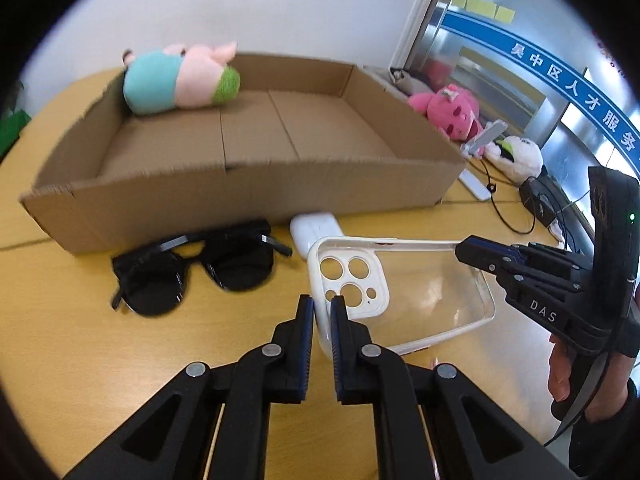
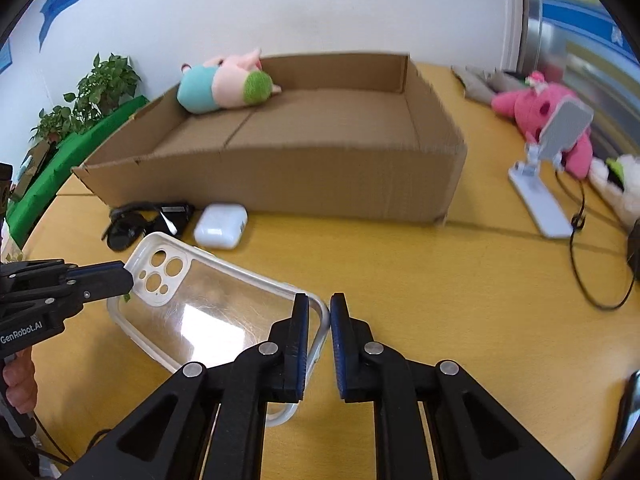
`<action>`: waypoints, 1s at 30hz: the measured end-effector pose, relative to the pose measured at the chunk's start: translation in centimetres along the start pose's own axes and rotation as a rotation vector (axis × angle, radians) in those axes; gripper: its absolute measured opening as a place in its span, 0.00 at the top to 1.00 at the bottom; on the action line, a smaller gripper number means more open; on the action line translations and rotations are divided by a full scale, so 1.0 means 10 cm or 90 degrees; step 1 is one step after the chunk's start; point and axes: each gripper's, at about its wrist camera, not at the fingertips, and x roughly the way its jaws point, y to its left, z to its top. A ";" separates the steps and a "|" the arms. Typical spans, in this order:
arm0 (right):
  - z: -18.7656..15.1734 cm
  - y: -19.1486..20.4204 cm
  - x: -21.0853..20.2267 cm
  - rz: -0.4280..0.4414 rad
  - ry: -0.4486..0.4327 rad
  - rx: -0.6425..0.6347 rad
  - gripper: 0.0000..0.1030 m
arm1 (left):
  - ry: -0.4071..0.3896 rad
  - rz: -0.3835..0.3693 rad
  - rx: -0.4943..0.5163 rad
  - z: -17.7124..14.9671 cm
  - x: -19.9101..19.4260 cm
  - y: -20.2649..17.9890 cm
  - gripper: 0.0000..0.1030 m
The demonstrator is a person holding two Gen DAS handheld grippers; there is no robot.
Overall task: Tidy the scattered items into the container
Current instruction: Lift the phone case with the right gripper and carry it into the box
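A clear phone case with a white rim is held between both grippers just above the wooden table. My left gripper is shut on its camera-cutout end. My right gripper is shut on the opposite end of the phone case. Black sunglasses and a white earbud case lie in front of the open cardboard box. A pink and teal plush toy lies in the box's far left corner.
A pink plush, a white phone stand and black cables lie right of the box. A white plush sits by them. Green plants stand at the left. Wall behind the box.
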 end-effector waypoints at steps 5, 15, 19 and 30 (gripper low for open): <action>0.41 0.07 -0.27 -0.003 -0.064 -0.033 0.89 | -0.052 0.000 -0.001 0.24 -0.25 0.02 0.92; 1.19 0.21 -0.56 -0.024 -0.135 -0.117 0.91 | -0.167 0.039 -0.004 0.79 -0.64 0.05 0.93; 1.47 0.26 -0.58 -0.028 -0.147 -0.146 0.92 | -0.205 0.065 -0.019 1.02 -0.73 0.04 0.93; 2.14 0.09 -0.26 -0.027 -0.115 -0.140 0.93 | -0.251 0.101 -0.052 1.62 -0.61 0.04 0.94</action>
